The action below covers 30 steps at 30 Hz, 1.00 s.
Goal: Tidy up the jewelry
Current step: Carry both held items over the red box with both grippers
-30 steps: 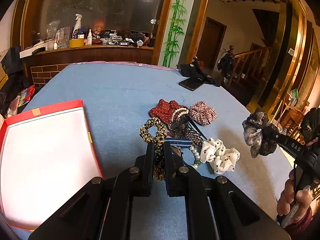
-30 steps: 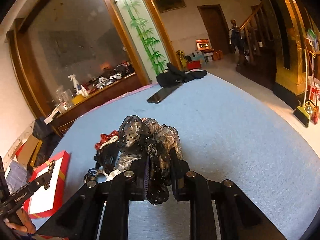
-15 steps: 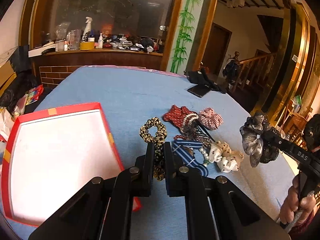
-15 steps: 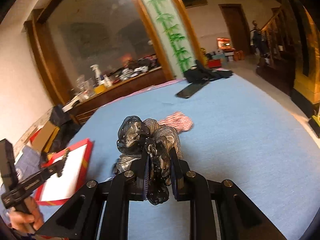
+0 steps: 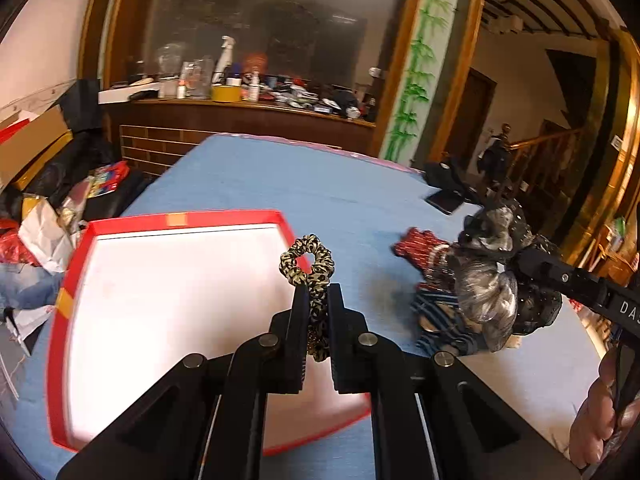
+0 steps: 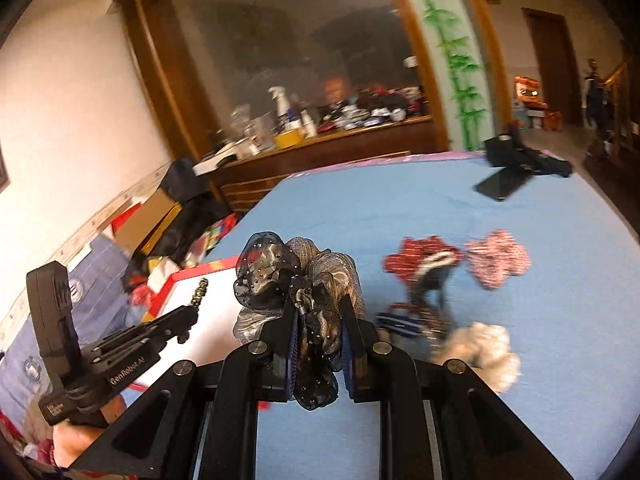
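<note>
The leopard-print fabric scrunchie [image 5: 307,258] is pinched in the left tool [image 5: 318,308] above the red-rimmed white tray [image 5: 76,280]; the grey-and-black gauze scrunchie [image 6: 296,280] is pinched in the right tool [image 6: 318,320] over the blue desk [image 6: 540,340]. Each should be lowered well inside the rim before release.

"GenRobot.AI" on left gripper [image 6: 195,307], "DAS" on right gripper [image 5: 516,260]

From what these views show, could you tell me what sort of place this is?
Probably a lived-in home: a wooden staircase, a cluttered wooden counter with a spray bottle, and a table under a blue cloth.
</note>
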Tool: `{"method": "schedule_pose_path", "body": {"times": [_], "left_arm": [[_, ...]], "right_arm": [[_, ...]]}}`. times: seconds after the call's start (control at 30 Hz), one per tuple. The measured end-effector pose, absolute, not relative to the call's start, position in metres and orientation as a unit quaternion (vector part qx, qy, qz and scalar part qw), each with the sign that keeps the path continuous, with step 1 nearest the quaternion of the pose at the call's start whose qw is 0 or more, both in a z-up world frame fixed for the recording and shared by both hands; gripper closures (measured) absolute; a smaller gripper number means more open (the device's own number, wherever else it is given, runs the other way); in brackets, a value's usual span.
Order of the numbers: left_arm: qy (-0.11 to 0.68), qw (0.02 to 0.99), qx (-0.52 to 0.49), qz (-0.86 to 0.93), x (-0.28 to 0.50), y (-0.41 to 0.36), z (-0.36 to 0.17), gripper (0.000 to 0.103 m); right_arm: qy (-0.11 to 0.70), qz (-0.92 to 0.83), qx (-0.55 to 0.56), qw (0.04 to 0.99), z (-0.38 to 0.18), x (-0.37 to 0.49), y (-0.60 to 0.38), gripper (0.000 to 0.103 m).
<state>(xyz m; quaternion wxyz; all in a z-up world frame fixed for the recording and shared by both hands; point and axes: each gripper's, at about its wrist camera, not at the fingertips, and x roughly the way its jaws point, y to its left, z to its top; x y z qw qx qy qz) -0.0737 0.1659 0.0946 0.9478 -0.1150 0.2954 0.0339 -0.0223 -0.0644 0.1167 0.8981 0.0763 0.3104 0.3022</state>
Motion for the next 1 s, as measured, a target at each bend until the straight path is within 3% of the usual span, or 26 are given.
{"method": "schedule_pose_path", "body": {"times": [0.53,1.0], "left_arm": [[0.339,0.924,-0.131,0.122,-0.048,0.279,0.071,0.095],[0.373,0.904,-0.156,0.139,-0.016,0.315,0.051,0.094]], "right_arm": [[0.372,0.355,0.028,0.857,0.094,0.033,0.088,0.083],[0.42,0.349,0.008,0.838,0.054,0.079,0.162,0.083]]}}
